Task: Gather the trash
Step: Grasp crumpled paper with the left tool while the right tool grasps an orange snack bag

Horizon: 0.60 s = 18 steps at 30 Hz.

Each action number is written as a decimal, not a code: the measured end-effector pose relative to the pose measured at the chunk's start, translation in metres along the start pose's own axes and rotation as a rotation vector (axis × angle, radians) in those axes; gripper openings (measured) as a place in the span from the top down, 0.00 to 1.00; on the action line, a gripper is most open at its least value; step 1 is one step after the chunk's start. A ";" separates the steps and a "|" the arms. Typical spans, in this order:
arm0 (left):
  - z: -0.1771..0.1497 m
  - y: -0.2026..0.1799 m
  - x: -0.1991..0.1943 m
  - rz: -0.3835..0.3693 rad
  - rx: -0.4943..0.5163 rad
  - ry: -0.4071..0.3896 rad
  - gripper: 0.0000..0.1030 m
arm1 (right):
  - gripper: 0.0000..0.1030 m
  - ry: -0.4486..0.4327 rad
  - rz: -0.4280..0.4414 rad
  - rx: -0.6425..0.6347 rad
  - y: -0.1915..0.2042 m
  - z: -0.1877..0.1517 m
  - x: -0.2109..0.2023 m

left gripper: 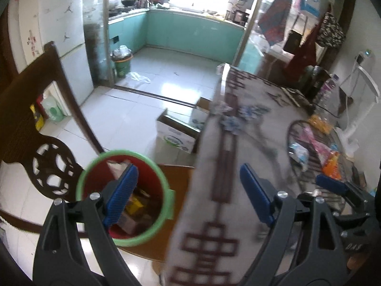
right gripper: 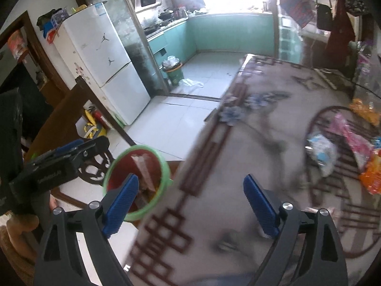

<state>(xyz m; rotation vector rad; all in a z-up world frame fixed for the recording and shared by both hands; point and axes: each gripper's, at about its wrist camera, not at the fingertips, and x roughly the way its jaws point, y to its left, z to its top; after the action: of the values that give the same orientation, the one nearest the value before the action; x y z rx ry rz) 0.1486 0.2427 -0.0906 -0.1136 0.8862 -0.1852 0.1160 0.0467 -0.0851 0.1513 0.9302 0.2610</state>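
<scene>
Only the left wrist view reaches down into the round red plastic bin with a green rim (left gripper: pixel 123 197), which stands on a brown wooden seat just left of the tabletop (left gripper: pixel 238 143): inside lie yellow and tan packets and a pale wrapper, partly hidden by the left gripper (left gripper: pixel 190 190). That view also shows a white cardboard box with green print (left gripper: pixel 177 135) on the glossy tiled floor, cut off in the right wrist view by the tabletop's edge. The right wrist view alone shows the whole white 2-door fridge (right gripper: pixel 102 59) and, at far left, the black body of the other gripper with a hand under it.

Both grippers have ribbed blue pads on black plastic fingers. The left gripper's fingers stand wide with nothing between them; the right gripper (right gripper: pixel 190 205) is likewise wide and empty.

The tabletop wears a smooth grey cloth printed with dark red lattice and blue flowers, heavily blurred. On its right lie crinkled wrappers: a pale blue-and-white one (right gripper: pixel 321 150), a pink one (right gripper: pixel 352 135) and an orange one (right gripper: pixel 371 176), the last cut by the frame edge.
</scene>
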 end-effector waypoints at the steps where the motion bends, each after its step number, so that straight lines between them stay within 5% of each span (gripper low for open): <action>1: -0.003 -0.015 0.000 -0.015 0.004 0.007 0.17 | 0.16 -0.002 -0.002 0.004 -0.007 -0.003 -0.005; 12: -0.055 -0.160 0.013 -0.094 0.066 0.058 0.16 | 0.16 -0.015 -0.120 0.103 -0.164 -0.044 -0.070; 18: -0.072 -0.227 0.020 -0.107 0.139 0.114 0.12 | 0.10 -0.040 -0.288 0.232 -0.273 -0.045 -0.078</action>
<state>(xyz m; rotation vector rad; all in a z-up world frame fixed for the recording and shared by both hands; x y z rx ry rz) 0.0790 0.0150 -0.1116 -0.0214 0.9790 -0.3555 0.0781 -0.2367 -0.1166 0.2321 0.9286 -0.1171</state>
